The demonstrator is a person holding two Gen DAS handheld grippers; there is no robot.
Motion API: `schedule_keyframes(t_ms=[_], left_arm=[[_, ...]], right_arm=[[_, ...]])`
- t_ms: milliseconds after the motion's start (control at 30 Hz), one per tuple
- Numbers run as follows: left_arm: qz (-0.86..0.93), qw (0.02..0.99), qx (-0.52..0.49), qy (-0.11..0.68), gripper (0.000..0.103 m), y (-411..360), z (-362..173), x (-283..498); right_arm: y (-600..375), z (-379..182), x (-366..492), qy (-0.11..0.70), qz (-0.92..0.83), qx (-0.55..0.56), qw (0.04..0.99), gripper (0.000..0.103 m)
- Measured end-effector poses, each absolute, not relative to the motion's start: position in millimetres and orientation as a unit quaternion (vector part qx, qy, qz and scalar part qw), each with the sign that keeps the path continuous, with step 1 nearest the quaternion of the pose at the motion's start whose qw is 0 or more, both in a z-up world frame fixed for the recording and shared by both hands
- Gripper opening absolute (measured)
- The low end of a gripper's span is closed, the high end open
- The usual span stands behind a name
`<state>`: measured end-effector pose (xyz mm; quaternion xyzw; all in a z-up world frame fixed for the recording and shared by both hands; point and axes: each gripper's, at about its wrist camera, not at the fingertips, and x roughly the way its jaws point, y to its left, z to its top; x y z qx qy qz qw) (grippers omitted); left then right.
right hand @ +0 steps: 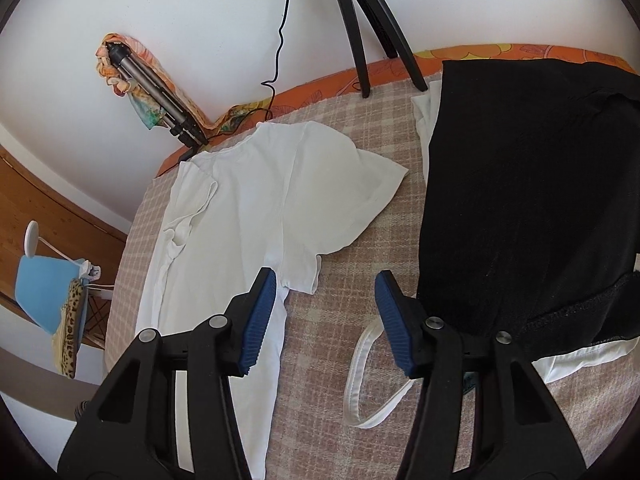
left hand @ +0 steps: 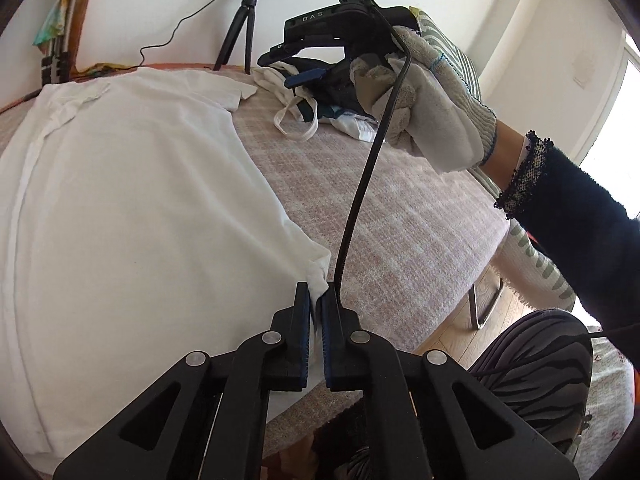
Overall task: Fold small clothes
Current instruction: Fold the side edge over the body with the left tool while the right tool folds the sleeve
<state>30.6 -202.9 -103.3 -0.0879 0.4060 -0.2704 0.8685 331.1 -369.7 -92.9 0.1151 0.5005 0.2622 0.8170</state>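
A white T-shirt (left hand: 132, 184) lies spread on the pink checked table cover (left hand: 400, 216). My left gripper (left hand: 319, 298) is shut on the shirt's near right hem corner. In the right wrist view the same T-shirt (right hand: 256, 200) lies flat with one short sleeve spread to the right. My right gripper (right hand: 325, 280) is open and empty above the cover, just right of the shirt's side and underarm. It also shows in the left wrist view (left hand: 304, 66), held by a gloved hand at the far side of the table.
A pile of clothes with a black garment (right hand: 520, 200) on top and a white strap loop (right hand: 360, 380) lies on the right. A black tripod (right hand: 372, 36) and a cable (right hand: 280, 40) stand at the far edge. A black cable (left hand: 368, 160) crosses the left view.
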Motion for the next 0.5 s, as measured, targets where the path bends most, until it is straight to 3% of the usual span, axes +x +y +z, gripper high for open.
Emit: schedule_keyframes(t_ms=[500], left_arm=[[-0.280, 0.864, -0.112, 0.402, 0.004, -206, -102, 33]], right_arm=[[-342, -130, 393, 0.553, 0.164, 0.158, 0.802, 0.055]])
